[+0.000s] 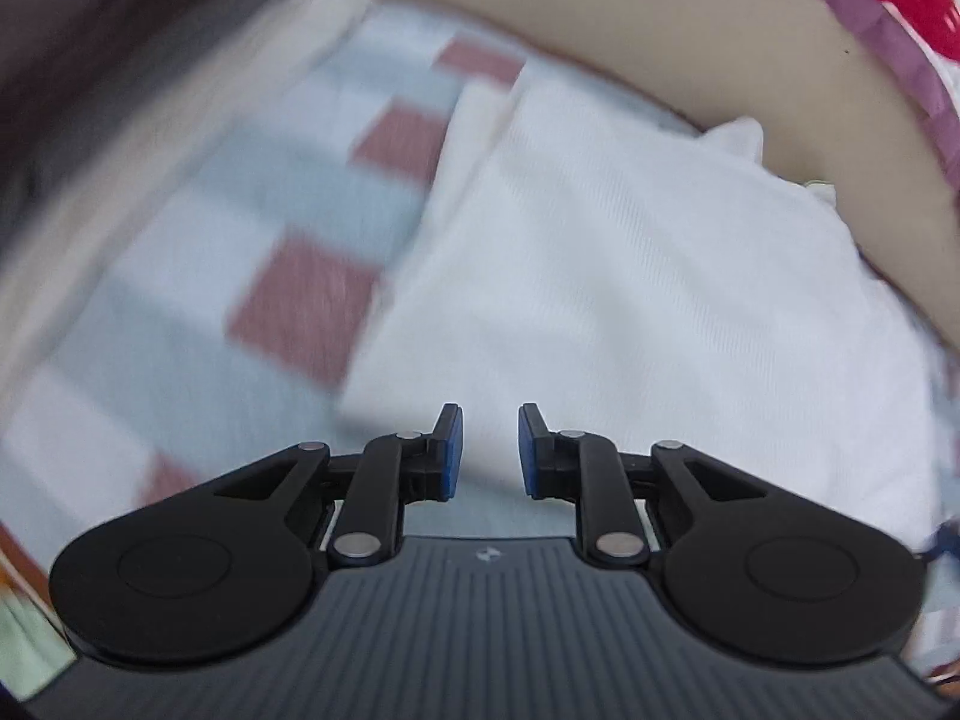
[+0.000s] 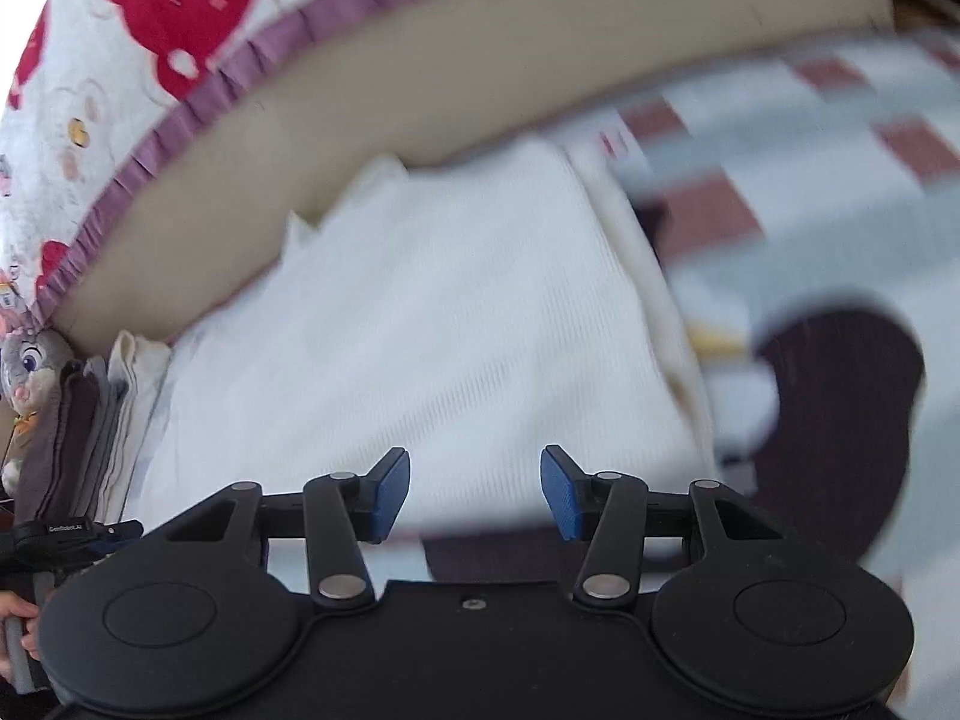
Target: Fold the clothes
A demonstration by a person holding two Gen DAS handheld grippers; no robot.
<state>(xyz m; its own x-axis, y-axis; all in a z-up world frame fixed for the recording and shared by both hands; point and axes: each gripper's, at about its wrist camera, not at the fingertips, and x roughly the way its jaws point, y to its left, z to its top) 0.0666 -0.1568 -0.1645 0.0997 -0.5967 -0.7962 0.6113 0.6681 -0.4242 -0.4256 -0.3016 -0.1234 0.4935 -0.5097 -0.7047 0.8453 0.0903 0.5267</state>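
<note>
A white ribbed garment (image 1: 630,300) lies folded into a rough rectangle on a checked sheet (image 1: 198,252) of pale blue, white and dull red. My left gripper (image 1: 491,450) hovers open over the garment's near edge, nothing between its blue pads. In the right wrist view the same white garment (image 2: 444,324) fills the middle, and my right gripper (image 2: 475,489) is open above its near edge, empty. Both views are blurred by motion.
A beige padded edge (image 1: 690,42) with purple frill and red-printed fabric (image 2: 156,6) curves behind the garment. A stack of folded grey and white clothes (image 2: 90,420) and a plush toy (image 2: 30,366) sit at left. A dark maroon garment (image 2: 840,414) lies at right.
</note>
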